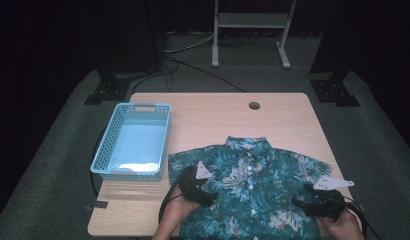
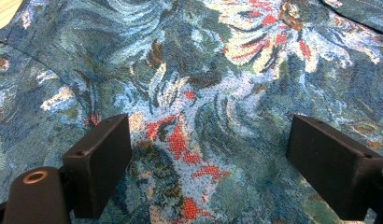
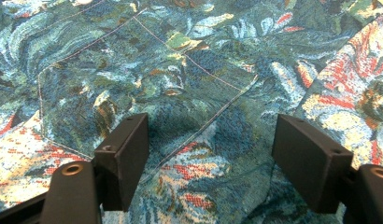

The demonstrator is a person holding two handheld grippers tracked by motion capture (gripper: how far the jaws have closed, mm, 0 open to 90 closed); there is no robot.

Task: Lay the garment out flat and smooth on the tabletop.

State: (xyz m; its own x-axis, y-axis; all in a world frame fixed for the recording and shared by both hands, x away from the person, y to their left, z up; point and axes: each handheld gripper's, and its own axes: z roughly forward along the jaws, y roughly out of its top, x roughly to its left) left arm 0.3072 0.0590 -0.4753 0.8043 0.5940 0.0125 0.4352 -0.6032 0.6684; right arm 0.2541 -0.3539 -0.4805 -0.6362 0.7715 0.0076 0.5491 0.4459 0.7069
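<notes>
A short-sleeved shirt [image 1: 253,190] with a teal leaf-and-flower print lies spread flat, front up, on the near half of the wooden table [image 1: 283,120], its collar pointing away from the person and its hem reaching the near edge. The left gripper [image 1: 205,196] rests over the shirt's left side, just below the sleeve, held by the person's left hand [image 1: 175,212]; in the left gripper view [image 2: 208,154] its two black jaws stand wide apart with the patterned cloth lying flat between them, nothing pinched. The right gripper [image 1: 305,205] sits over the shirt's right side near the hem, held by the right hand [image 1: 345,225]; in the right gripper view [image 3: 210,154] its jaws are likewise spread, released, hovering close above the shirt's stitched chest pocket [image 3: 133,88], whose seam runs between them. A light blue plastic basket [image 1: 107,150] with perforated walls stands on the table to the left of the shirt, just beside its left sleeve. A round cable hole [image 1: 254,105] shows in the tabletop beyond the collar.
</notes>
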